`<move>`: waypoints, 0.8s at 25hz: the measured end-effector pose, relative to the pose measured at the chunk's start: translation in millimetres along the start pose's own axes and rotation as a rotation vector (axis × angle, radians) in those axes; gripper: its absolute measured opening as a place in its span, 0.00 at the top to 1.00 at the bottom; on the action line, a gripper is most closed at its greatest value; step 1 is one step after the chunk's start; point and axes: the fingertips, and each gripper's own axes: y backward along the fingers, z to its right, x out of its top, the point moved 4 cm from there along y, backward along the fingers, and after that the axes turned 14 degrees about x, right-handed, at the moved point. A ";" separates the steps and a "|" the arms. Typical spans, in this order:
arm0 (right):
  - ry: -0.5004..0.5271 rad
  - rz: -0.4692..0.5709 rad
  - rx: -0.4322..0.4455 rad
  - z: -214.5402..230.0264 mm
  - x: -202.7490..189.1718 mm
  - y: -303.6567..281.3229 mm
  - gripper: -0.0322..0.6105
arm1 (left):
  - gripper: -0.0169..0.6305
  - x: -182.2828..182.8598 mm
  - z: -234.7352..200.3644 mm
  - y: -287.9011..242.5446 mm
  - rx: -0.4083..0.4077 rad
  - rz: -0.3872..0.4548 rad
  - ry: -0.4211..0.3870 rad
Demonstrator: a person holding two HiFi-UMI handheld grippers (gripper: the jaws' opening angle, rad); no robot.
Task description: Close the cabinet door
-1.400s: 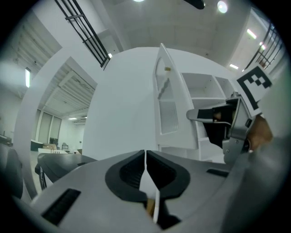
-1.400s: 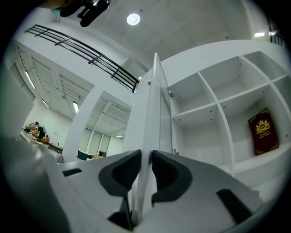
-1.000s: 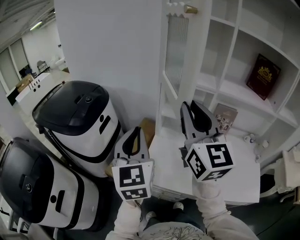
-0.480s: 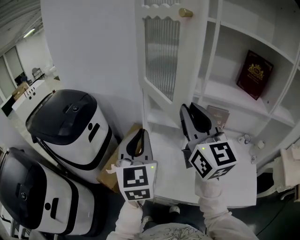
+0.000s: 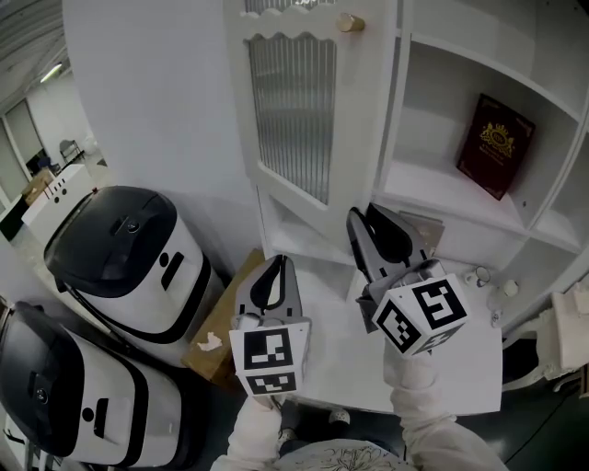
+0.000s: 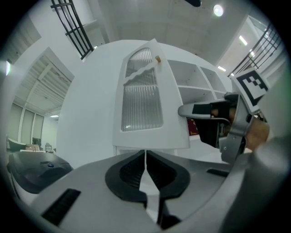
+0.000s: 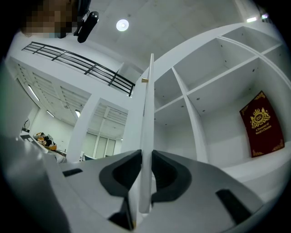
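The white cabinet door [image 5: 294,120] has a ribbed glass panel and a gold knob [image 5: 349,22] near its top free edge. It stands partly open in front of the open shelves [image 5: 433,184]. My right gripper [image 5: 370,219] is shut on the door's lower free edge. In the right gripper view the thin door edge [image 7: 146,127] runs up between the jaws of the right gripper [image 7: 145,157], both pads against it. My left gripper [image 5: 276,265] hangs shut and empty below the door's left part. From the left gripper [image 6: 145,152] I see the door [image 6: 143,107] face on.
A dark red book [image 5: 495,145] leans in a shelf compartment. Small items [image 5: 488,276] sit on the white counter [image 5: 460,359]. Two black-and-white machines [image 5: 120,267] [image 5: 55,396] and a cardboard box [image 5: 216,336] stand on the floor at left.
The door has swung round, its ribbed face now turned more toward the head view, with the right gripper still on its edge. Both grippers shifted along with it.
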 end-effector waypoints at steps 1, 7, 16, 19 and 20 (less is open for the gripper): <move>-0.002 0.002 0.007 3.8 -0.3 0.4 0.84 | 0.95 0.2 2.9 -2.7 0.001 0.001 -0.001; -0.005 0.006 0.028 25.3 -2.8 1.7 0.84 | 0.95 -1.2 20.0 -16.6 0.007 -0.004 -0.004; -0.005 0.006 0.028 52.6 -5.9 2.0 0.83 | 0.95 1.4 40.9 -33.5 0.015 0.000 -0.012; 0.003 0.007 0.022 58.6 -7.2 1.2 0.82 | 0.95 1.2 44.7 -38.1 0.017 0.002 -0.017; 0.006 0.005 0.017 60.4 -7.6 1.2 0.82 | 0.95 1.0 45.9 -39.4 0.018 0.002 -0.018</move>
